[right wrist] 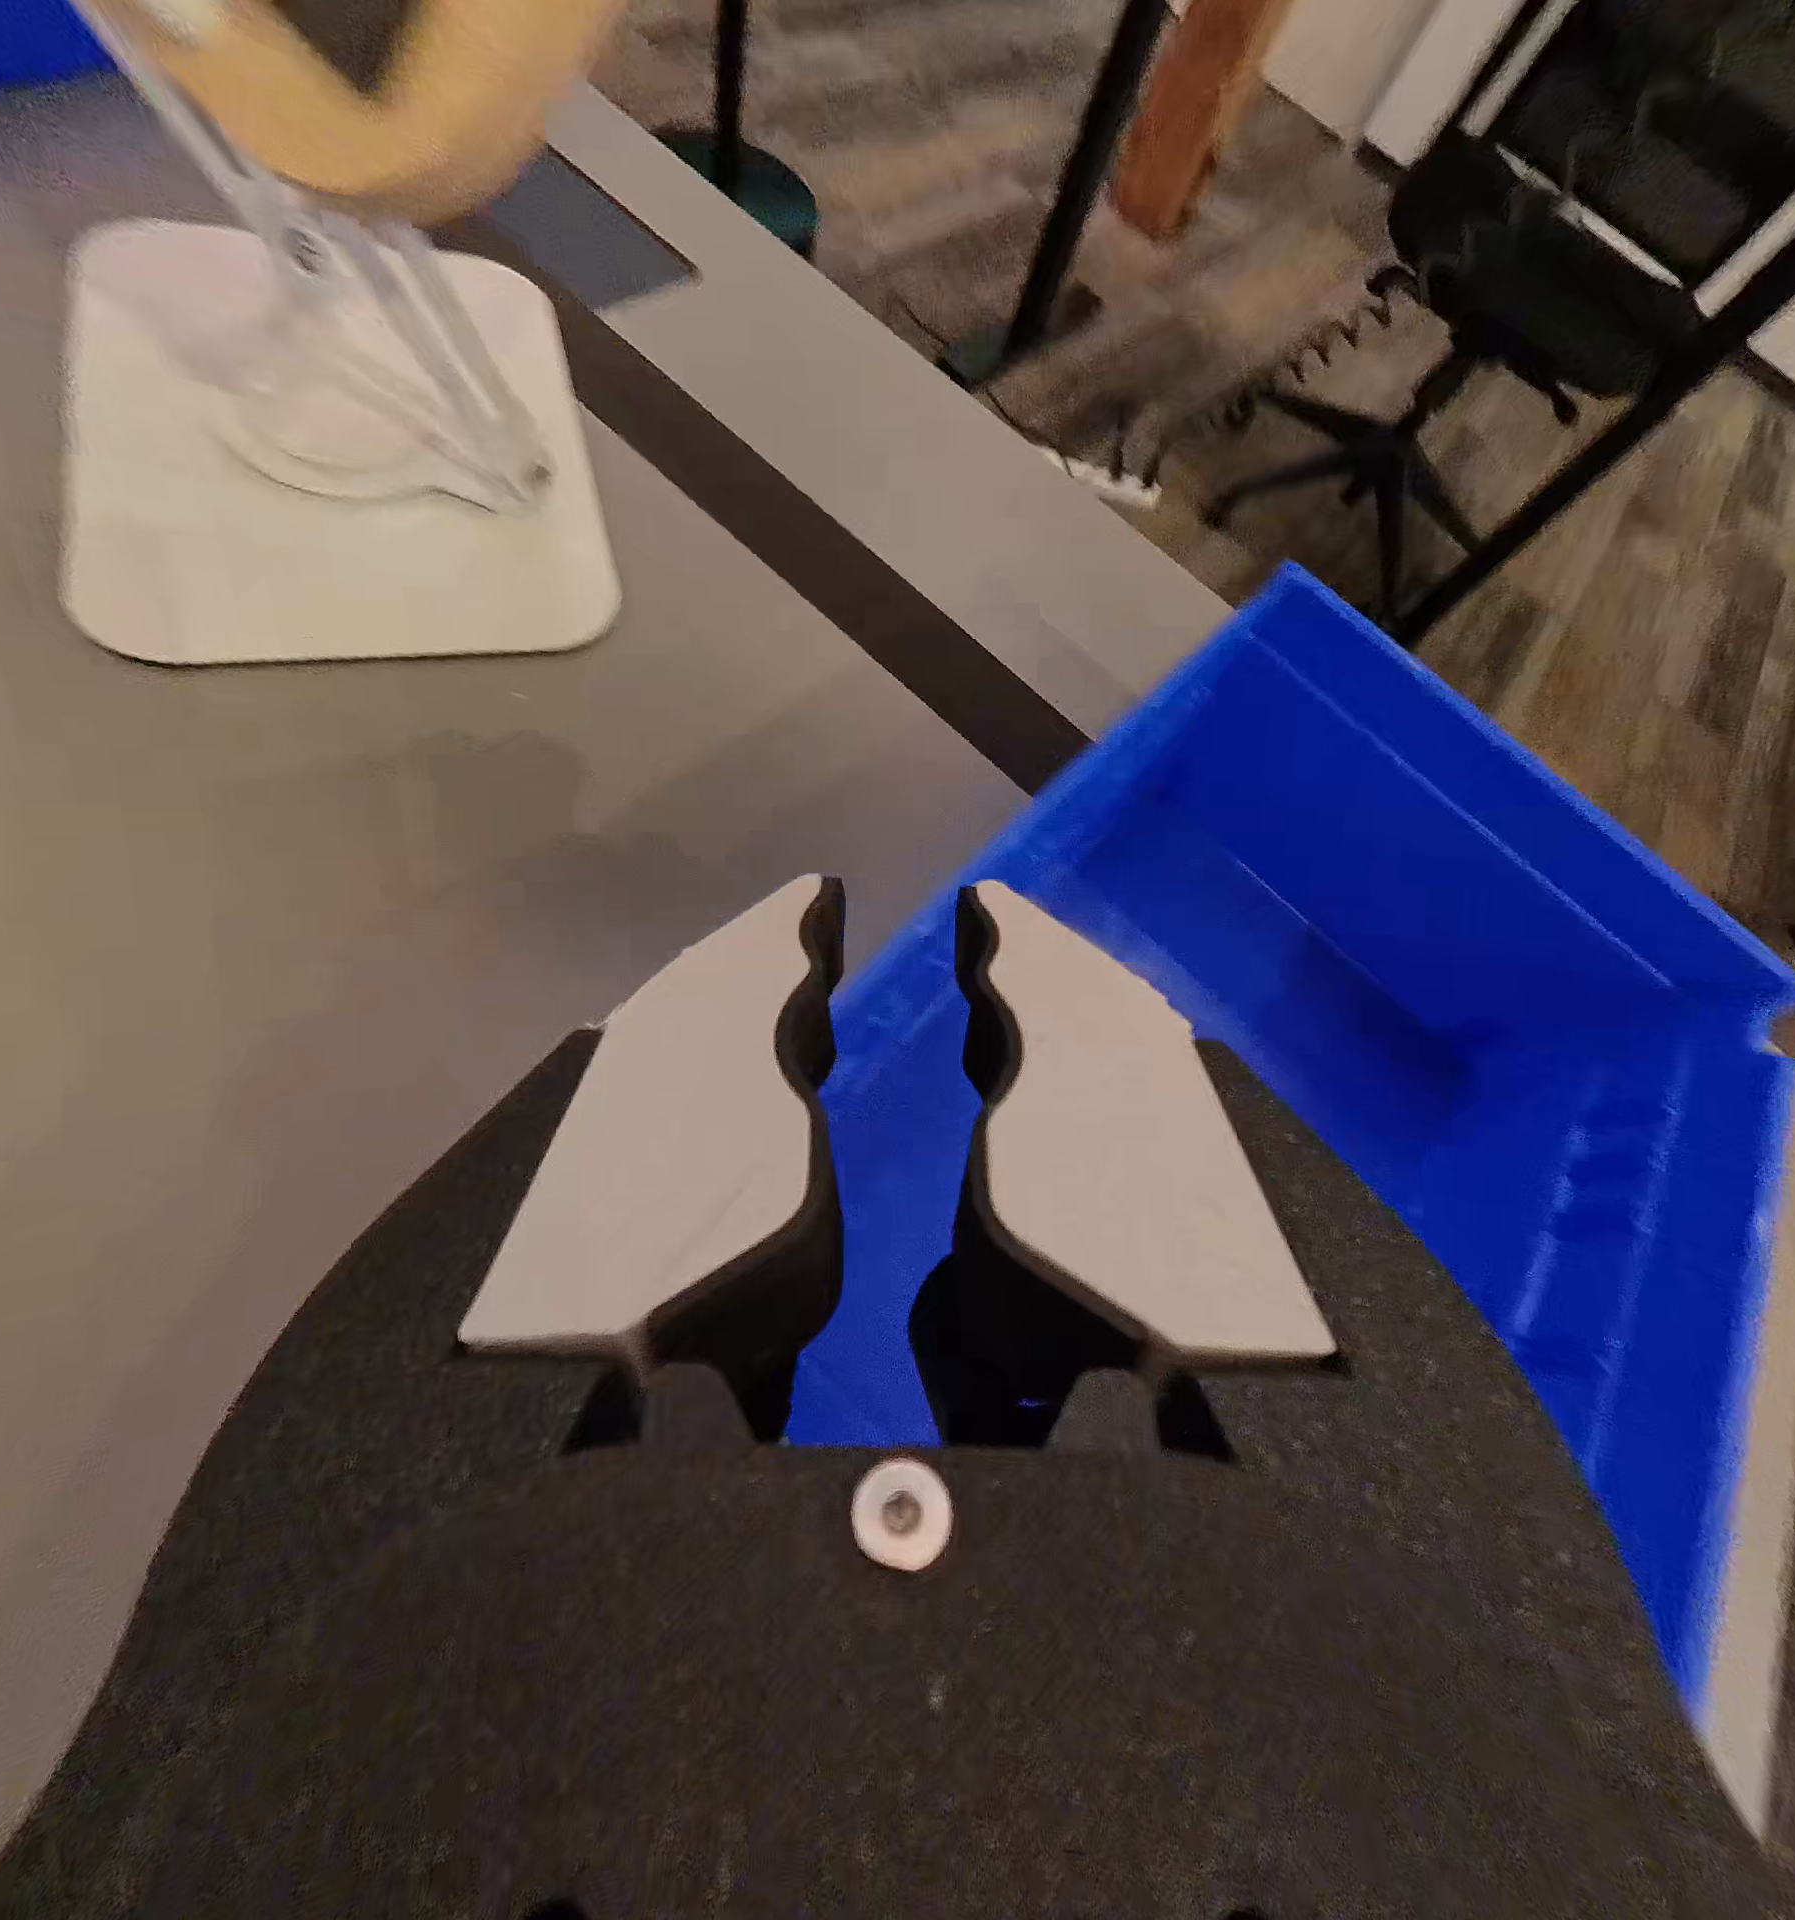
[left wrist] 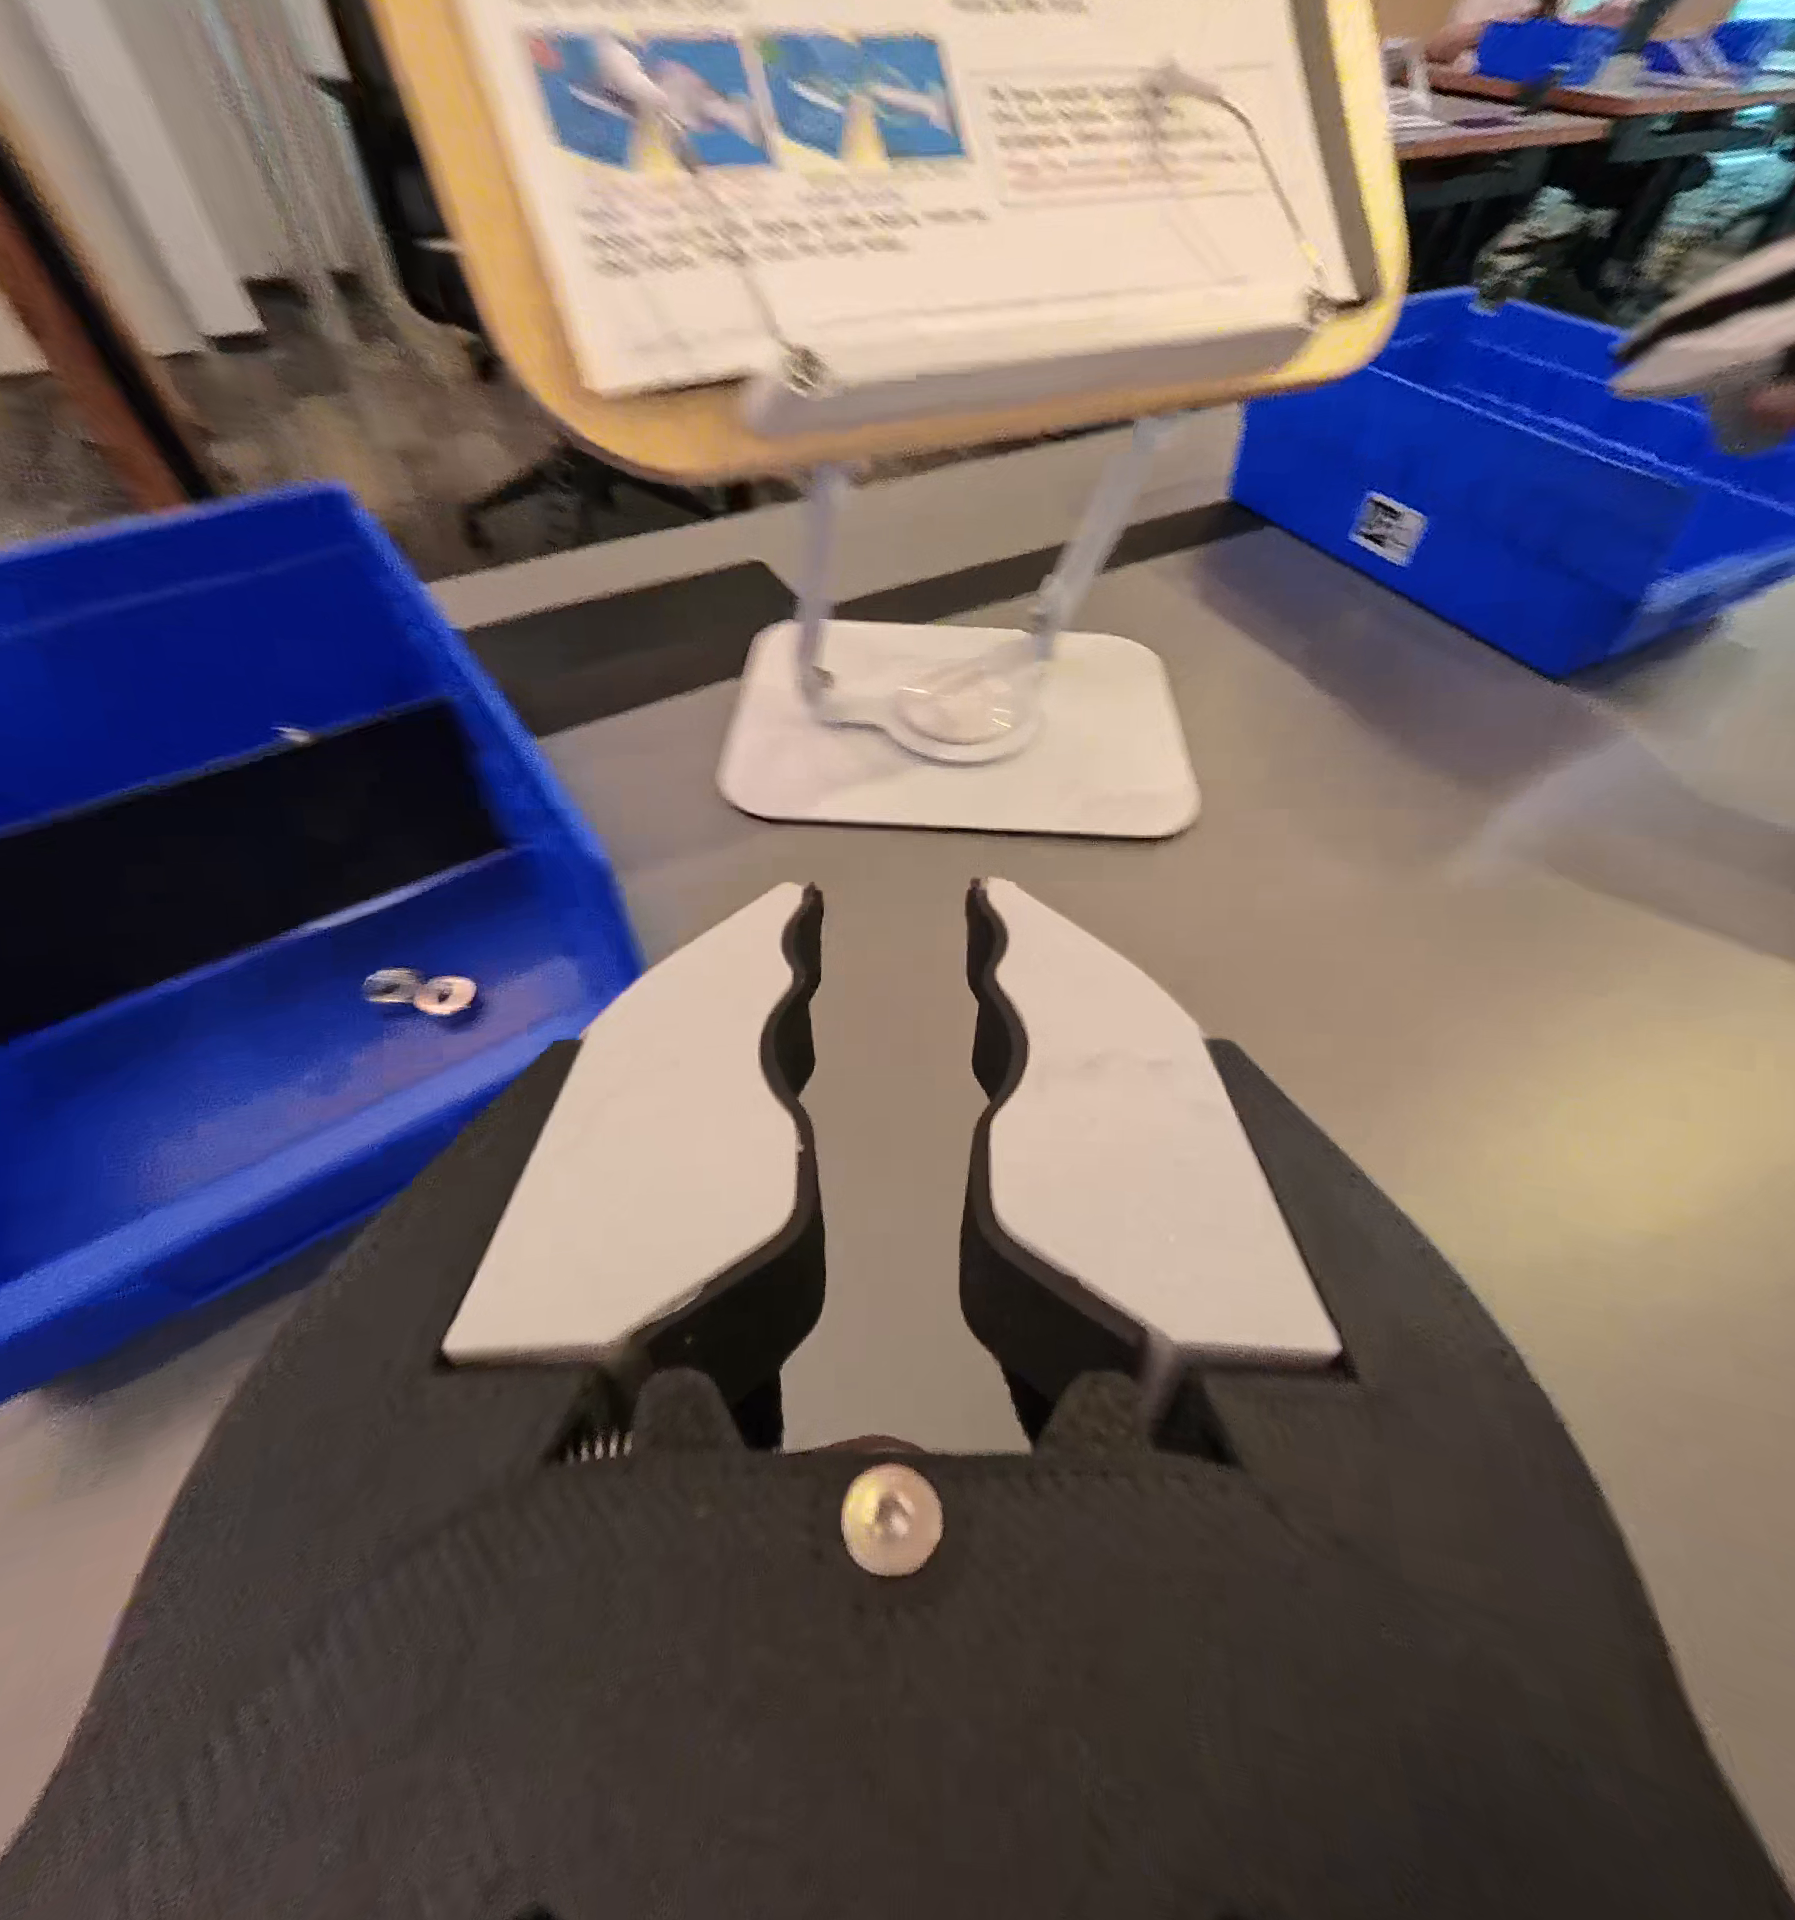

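Note:
My left gripper (left wrist: 893, 904) is open and empty above the grey table (left wrist: 1392, 1039). A blue bin (left wrist: 197, 1143) stands just to its left and holds small metal washers (left wrist: 420, 992) on its floor. My right gripper (right wrist: 898, 899) is open and empty, its fingers hanging over the near left wall of another blue bin (right wrist: 1392, 987) at the table's far edge. That bin also shows in the left wrist view (left wrist: 1495, 520), with the other gripper (left wrist: 1755, 332) above it.
A document stand with a white base (left wrist: 960, 738) and a yellow-framed instruction sheet (left wrist: 924, 187) stands at the middle back; its base also shows in the right wrist view (right wrist: 332, 499). Chairs and table legs (right wrist: 1444, 364) stand on the floor beyond the table. The left gripper's tips are roughly 50 cm from the right gripper's.

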`<state>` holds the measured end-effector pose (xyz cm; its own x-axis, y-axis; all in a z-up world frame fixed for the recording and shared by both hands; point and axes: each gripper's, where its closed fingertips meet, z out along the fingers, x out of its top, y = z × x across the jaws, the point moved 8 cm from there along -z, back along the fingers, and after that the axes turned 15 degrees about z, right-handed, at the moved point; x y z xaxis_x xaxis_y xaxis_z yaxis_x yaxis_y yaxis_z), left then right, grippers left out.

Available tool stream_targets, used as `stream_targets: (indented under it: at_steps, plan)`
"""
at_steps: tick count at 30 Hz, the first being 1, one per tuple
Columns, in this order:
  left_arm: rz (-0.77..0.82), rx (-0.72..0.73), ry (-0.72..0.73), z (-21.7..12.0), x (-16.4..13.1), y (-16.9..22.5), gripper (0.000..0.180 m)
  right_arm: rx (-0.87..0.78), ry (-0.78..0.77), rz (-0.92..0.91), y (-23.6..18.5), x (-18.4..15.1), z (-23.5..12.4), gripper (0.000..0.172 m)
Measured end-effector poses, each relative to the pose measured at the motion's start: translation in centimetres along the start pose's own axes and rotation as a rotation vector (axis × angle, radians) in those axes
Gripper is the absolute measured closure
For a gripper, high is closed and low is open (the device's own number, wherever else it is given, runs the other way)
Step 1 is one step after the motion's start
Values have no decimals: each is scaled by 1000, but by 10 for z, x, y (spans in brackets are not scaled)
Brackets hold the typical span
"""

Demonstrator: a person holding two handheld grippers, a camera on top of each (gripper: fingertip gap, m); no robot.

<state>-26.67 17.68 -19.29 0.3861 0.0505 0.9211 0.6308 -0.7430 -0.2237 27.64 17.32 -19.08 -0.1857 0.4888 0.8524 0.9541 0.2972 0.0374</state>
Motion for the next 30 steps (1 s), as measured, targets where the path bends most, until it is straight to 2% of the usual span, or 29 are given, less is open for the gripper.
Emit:
stream_targets:
  at_steps: [4, 7, 11, 15, 18, 20, 23, 27, 30]
  plan:
    - [64, 97, -79, -7, 11, -45, 155, 75, 72, -48, -37, -7, 8, 152]
    - [95, 121, -152, 9, 19, -82, 153, 118, 124, -105, -62, -15, 17, 154]
    - [142, 94, -253, 54, 25, -136, 154, 164, 206, -187, -87, -21, 26, 155]
    - [128, 8, -370, 109, 20, -179, 156, 213, 201, -224, -96, -30, 37, 155]
    - [166, -14, -545, 154, 9, -211, 155, 223, 204, -248, -100, -34, 40, 156]
    - [207, -17, -607, 181, 1, -229, 160, 221, 202, -258, -100, -36, 41, 156]
    - [161, -86, -771, 218, -19, -247, 156, 231, 189, -268, -100, -42, 43, 156]
    - [172, -127, -963, 250, -50, -259, 155, 251, 172, -272, -100, -47, 46, 156]
    - [168, -145, -1019, 264, -58, -259, 159, 260, 208, -300, -104, -43, 41, 158]
